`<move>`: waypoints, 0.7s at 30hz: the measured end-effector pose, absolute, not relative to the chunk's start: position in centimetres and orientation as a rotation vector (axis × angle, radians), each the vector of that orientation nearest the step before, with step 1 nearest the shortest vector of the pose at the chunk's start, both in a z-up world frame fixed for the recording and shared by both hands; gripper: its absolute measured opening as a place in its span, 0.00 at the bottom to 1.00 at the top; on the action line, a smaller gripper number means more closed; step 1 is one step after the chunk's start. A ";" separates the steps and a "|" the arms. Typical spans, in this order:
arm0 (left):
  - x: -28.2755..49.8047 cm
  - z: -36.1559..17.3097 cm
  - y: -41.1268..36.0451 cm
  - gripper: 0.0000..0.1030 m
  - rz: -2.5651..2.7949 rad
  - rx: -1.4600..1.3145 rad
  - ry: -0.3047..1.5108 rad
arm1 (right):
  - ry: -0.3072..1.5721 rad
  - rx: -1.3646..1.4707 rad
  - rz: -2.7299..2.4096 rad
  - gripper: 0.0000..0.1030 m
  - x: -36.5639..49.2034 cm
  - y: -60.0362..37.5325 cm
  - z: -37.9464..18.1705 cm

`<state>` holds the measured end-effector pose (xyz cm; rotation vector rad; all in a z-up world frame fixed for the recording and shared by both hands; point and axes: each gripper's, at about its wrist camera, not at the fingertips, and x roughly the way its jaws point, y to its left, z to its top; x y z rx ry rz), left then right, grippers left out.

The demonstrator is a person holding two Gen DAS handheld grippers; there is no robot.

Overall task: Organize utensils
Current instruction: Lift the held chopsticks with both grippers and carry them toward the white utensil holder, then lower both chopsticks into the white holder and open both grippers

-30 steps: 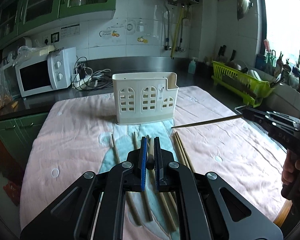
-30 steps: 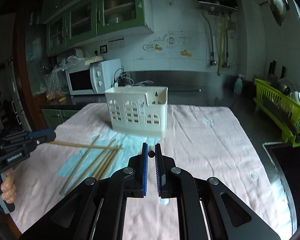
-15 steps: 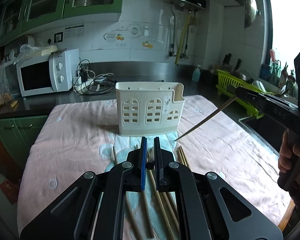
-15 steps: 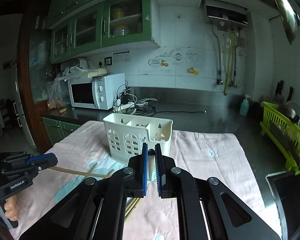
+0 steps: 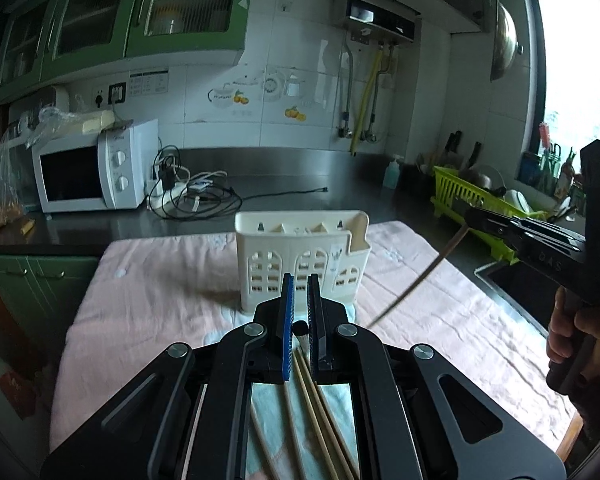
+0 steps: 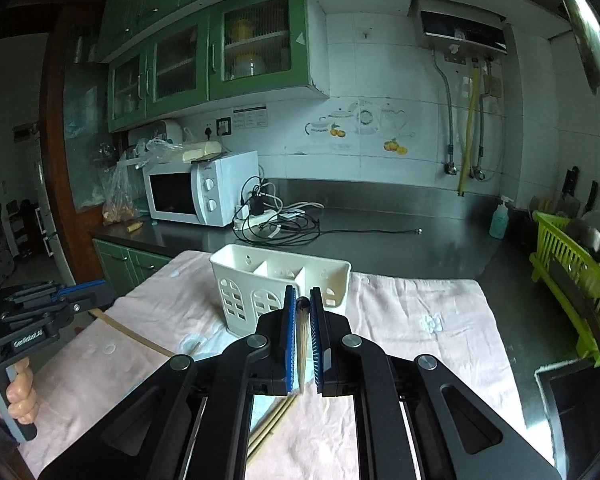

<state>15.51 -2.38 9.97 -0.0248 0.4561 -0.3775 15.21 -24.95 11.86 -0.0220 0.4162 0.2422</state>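
The fingers [image 6: 288,332] of the right gripper [image 6: 301,340] are pinched tight on a chopstick [image 5: 416,280], which in the left wrist view hangs from that gripper's tip and slants down toward the pink cloth [image 5: 160,280], its free end in the air just right of the cream utensil holder [image 5: 302,256]. The left gripper [image 5: 299,320] has its fingers [image 5: 287,320] pressed together on a second chopstick [image 6: 134,334], seen from the right wrist view jutting out of its tip low over the cloth at the left. The holder stands upright on the cloth, its compartments open on top and, as far as the blurred view allows, empty. More chopsticks [image 5: 316,400] lie loose on the cloth in front of it, on the pale blue patch. Beyond, the steel bench [image 6: 380,240] carries a microwave [image 6: 202,188], a tangle of cables [image 6: 276,220] and a green dish rack [image 6: 572,276]. The step in hand looks like carrying each stick to the holder. To do it well, raise the stick until its low end clears the rim, tip it close to upright, centre it over one compartment, and only then part the fingers, one hand at a time so the sticks do not cross.
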 end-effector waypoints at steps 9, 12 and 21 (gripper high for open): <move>17.0 12.6 -2.4 0.04 -0.376 -0.023 0.433 | 0.391 -0.056 0.268 0.07 16.0 -24.9 14.5; 17.5 13.1 -2.5 0.04 -0.376 -0.021 0.433 | 0.384 -0.062 0.272 0.07 16.4 -25.0 15.4; 19.2 15.7 -2.8 0.04 -0.372 -0.023 0.408 | 0.366 -0.075 0.287 0.07 18.5 -25.1 18.3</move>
